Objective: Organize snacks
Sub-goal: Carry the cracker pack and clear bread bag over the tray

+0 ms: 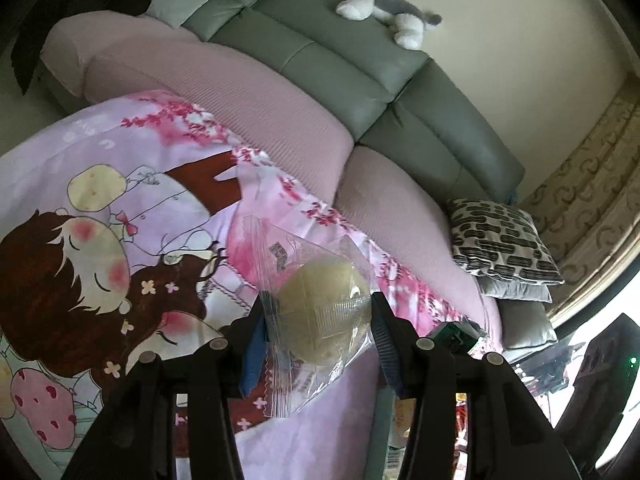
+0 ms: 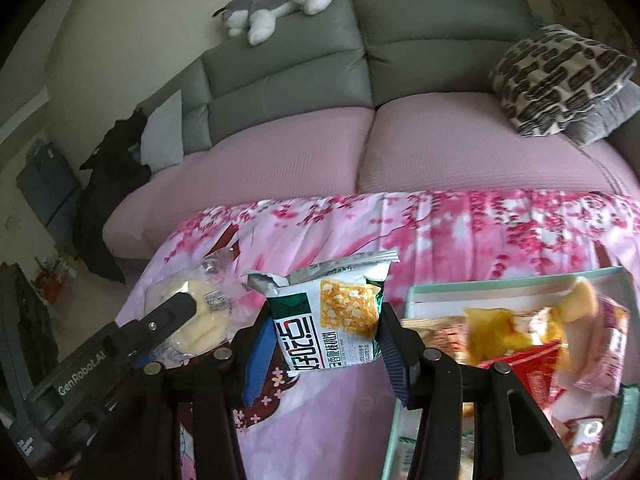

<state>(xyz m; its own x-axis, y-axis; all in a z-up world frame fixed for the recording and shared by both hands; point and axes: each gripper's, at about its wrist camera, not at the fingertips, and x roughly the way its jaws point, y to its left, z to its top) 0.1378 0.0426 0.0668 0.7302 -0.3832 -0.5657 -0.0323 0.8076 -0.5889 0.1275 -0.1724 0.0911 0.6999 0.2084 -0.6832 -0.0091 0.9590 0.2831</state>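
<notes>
Both hands loaded. Our left gripper [image 1: 318,320] has its fingers closed on a round pastry in a clear bag [image 1: 320,316], held above the cartoon-print cloth [image 1: 100,208] covering the table. Our right gripper [image 2: 326,320] has its fingers clamped on the sides of a white-green snack packet [image 2: 332,316], also held up off the cloth. The tray of snacks [image 2: 516,280] sits just right of it, already piled with wrappers [image 2: 520,340].

Risks we see:
- The clear bag is slippery film around a soft bun; the grip looks to be mostly on the film, so the bun could slide or swing out, or get squashed if we squeeze harder.
- The packet is pinched near its lower half and its torn top flaps free; a tilt could spill contents.
- The two grippers are near each other; in the right view the left one sits just beside the packet, so a crossing path means a collision.
- The tray is crowded; a drop on the heap could roll off the rim.
</notes>
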